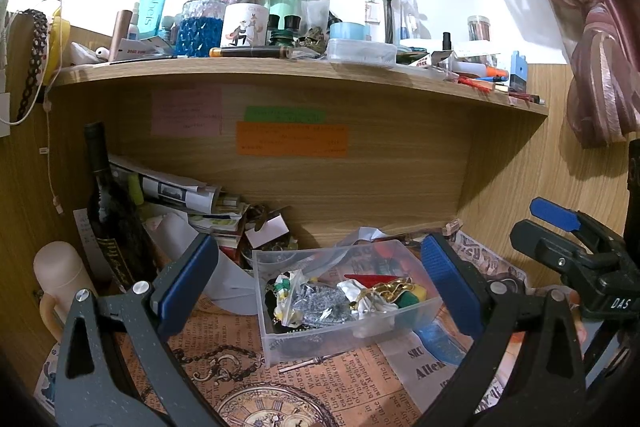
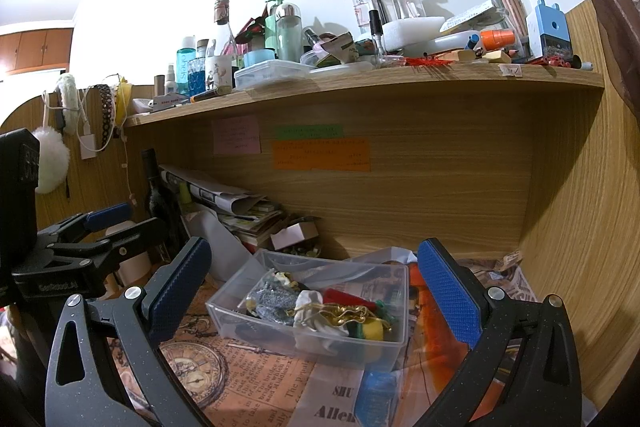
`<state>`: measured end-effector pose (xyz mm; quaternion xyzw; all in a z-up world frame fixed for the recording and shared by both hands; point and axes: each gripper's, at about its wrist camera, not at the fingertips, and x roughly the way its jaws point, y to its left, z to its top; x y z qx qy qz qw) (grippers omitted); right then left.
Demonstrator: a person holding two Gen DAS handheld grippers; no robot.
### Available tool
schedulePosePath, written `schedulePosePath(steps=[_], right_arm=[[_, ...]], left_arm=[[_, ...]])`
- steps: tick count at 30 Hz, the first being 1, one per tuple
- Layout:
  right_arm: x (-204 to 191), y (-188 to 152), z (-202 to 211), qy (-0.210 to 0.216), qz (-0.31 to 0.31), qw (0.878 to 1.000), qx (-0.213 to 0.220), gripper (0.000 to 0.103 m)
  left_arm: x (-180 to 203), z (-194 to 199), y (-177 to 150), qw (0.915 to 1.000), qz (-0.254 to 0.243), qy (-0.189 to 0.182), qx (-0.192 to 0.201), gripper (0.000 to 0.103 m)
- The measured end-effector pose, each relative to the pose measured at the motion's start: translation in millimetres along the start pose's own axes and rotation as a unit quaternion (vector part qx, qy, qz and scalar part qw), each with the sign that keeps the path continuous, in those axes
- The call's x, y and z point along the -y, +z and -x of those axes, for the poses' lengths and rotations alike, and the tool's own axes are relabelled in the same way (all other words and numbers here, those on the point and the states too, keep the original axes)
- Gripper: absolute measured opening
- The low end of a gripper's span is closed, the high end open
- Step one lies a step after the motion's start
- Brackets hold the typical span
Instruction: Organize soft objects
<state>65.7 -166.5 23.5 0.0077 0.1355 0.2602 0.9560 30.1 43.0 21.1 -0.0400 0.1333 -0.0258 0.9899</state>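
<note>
A clear plastic box (image 1: 416,311) (image 2: 224,311) stands on the newspaper-print desk mat under the shelf. It holds soft bits: a grey glittery pouch (image 1: 316,305) (image 2: 276,301), a white cloth with gold cord (image 2: 320,311), red (image 1: 370,278), green and yellow (image 2: 374,331) pieces. My left gripper (image 1: 320,287) is open and empty, its fingers either side of the box, short of it. My right gripper (image 2: 316,287) is open and empty, also facing the box. Each gripper shows at the edge of the other's view.
A dark wine bottle (image 1: 108,211), a cream flask (image 1: 60,275) and a heap of papers (image 1: 180,195) stand at the left. A blue item (image 2: 376,399) lies in front of the box. The shelf (image 1: 280,75) above is crowded with bottles and stationery. Wooden walls close the back and right.
</note>
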Motion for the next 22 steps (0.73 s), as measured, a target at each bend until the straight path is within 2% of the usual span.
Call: schedulePosePath(steps=[22], right_arm=[[-1.9, -0.7, -6.9, 0.002, 0.003, 1.000, -0.007, 0.103]], left_arm=[[-2.8, -4.6, -2.7, 0.9999, -0.005, -0.014, -0.006, 0.103]])
